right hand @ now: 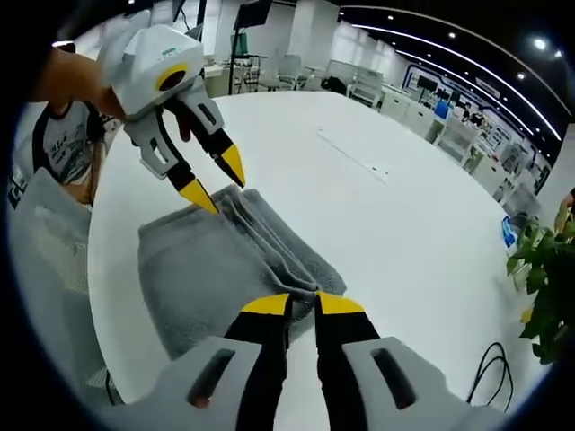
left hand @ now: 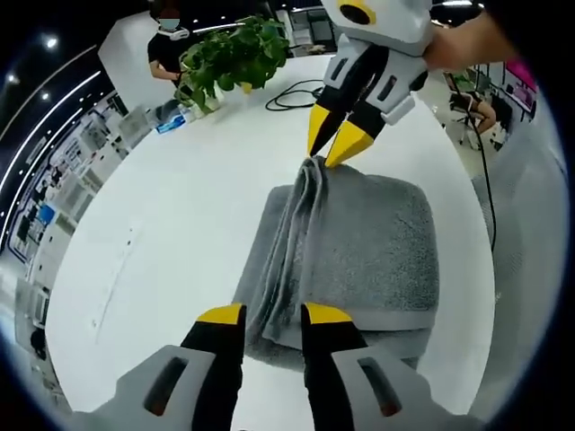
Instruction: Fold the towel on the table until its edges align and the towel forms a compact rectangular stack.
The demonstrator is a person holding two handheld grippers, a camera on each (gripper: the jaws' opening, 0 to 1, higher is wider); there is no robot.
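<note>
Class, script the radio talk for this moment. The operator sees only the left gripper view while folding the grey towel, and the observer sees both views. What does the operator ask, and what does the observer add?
Operator: I see my own jaws only from behind. How does my left hand-held gripper stand at the towel?
Observer: In the right gripper view, the left hand-held gripper has its jaws spread apart, tips by the far end of the towel's bunched ridge.
Operator: And the right one, seen from its own side?
Observer: The right hand-held gripper has its tips nearly together at the ridge's near end, with grey cloth showing in the narrow gap.
</note>
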